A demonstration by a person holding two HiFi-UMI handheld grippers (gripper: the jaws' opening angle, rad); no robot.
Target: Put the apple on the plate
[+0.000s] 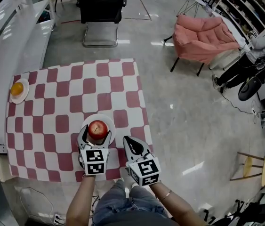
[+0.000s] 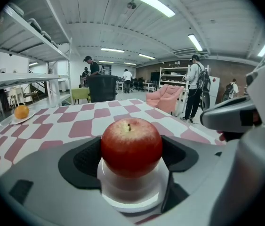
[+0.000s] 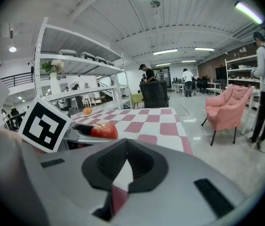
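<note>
Gripping the apple (image 2: 131,146) from both sides, the left gripper (image 1: 97,133) has its dark pads pressed against the fruit's flanks, so the jaws stand only as far apart as the apple is wide. The apple is red, stem up, and sits directly over the white plate (image 2: 133,200). Its underside meets the plate's centre in the left gripper view, though whether its weight rests there cannot be told.

Just right of the plate, the right gripper (image 1: 127,141) lies low over the red-and-white checked tablecloth (image 1: 76,88). Its jaws are drawn together to a thin slit and have nothing between them. The right gripper view shows only a strip of the cloth through that slit, with the apple off to its left.

The plate stands near the edge of the table closest to the person, whose forearms reach in from below it in the head view. Far to the plate's left, at the cloth's opposite edge, an orange (image 1: 17,88) rests on a small dish (image 1: 25,94). Beyond the plate, past the table's far side, stands a black chair (image 1: 100,4). A pink armchair (image 1: 203,36) sits on the floor well off to the plate's right.
</note>
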